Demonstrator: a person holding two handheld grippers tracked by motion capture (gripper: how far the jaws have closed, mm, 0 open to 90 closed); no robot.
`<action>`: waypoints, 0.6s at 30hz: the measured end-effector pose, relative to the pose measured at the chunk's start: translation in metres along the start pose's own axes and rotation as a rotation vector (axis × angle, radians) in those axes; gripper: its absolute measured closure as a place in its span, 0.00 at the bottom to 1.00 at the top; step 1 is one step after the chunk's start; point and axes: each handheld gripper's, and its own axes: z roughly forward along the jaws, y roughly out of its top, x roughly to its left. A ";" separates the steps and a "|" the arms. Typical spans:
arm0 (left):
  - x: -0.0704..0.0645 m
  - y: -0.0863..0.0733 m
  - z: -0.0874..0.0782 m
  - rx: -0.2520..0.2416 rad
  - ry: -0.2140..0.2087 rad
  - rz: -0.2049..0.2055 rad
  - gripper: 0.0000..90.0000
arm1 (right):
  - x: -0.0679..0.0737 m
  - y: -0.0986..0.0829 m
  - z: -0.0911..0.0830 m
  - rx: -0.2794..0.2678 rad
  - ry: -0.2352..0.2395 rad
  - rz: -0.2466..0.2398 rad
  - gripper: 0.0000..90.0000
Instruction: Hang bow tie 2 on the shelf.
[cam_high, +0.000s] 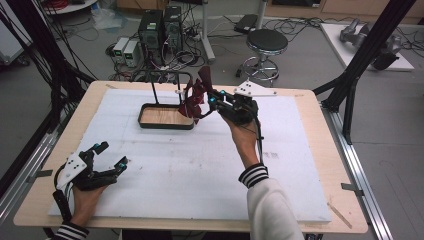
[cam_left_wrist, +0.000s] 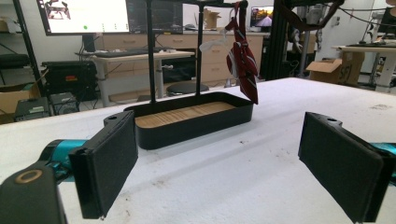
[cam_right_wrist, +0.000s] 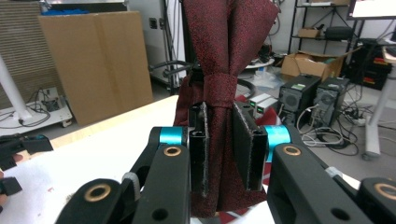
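A dark red bow tie (cam_high: 196, 95) hangs at the right end of a black stand (cam_high: 166, 116) with a wooden-floored tray. My right gripper (cam_high: 212, 102) is shut on the bow tie's knot (cam_right_wrist: 218, 107), its jaws pressing the cloth from both sides. In the left gripper view the bow tie (cam_left_wrist: 243, 56) hangs from the stand's top bar above the tray (cam_left_wrist: 191, 122). My left gripper (cam_high: 111, 156) rests open near the table's front left corner, with nothing between its pads (cam_left_wrist: 109, 163).
A white foam mat (cam_high: 190, 160) covers the wooden table (cam_high: 320, 120). A stool (cam_high: 266, 45), computer towers (cam_high: 159, 30) and cables stand on the floor beyond the far edge. A black frame post (cam_high: 367, 55) rises at the right.
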 end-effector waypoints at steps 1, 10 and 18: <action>0.000 0.000 0.000 0.000 0.000 0.000 0.14 | 0.001 0.001 0.003 -0.002 0.005 -0.002 0.86; 0.000 0.000 0.000 0.000 -0.003 -0.003 0.14 | 0.016 0.005 0.028 -0.012 0.024 0.002 0.86; 0.001 0.000 0.000 -0.002 -0.004 -0.004 0.14 | 0.028 0.003 0.050 -0.015 0.031 0.017 0.86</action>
